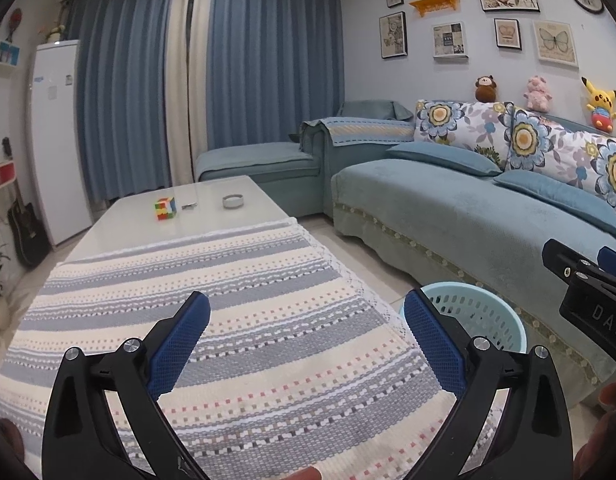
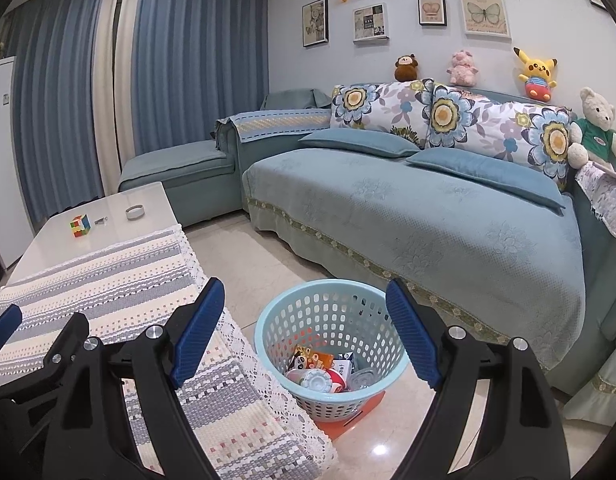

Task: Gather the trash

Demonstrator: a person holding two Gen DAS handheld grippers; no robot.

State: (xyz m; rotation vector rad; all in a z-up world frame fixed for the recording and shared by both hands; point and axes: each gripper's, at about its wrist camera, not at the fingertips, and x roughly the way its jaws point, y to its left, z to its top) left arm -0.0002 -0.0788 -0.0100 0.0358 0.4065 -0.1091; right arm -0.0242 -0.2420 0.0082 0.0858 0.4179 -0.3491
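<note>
A light blue perforated basket (image 2: 331, 308) stands on the floor between the table and the sofa. Inside it lie a panda-print snack packet (image 2: 308, 356), a white round lid (image 2: 315, 380), a small carton (image 2: 341, 364) and clear plastic (image 2: 363, 380). My right gripper (image 2: 304, 285) hangs open above the basket with nothing between its fingers. My left gripper (image 1: 306, 300) is open and empty over the striped tablecloth (image 1: 228, 280). In the left wrist view the basket (image 1: 479, 312) shows past the table's right corner, below the right gripper (image 1: 587, 276).
On the bare far end of the white table (image 1: 212, 224) sit a colour cube (image 1: 166, 208), a small metal piece (image 1: 189, 206) and a round ashtray (image 1: 232, 201). A blue sofa (image 2: 427, 220) runs along the right. An orange flat object (image 2: 363, 412) lies under the basket.
</note>
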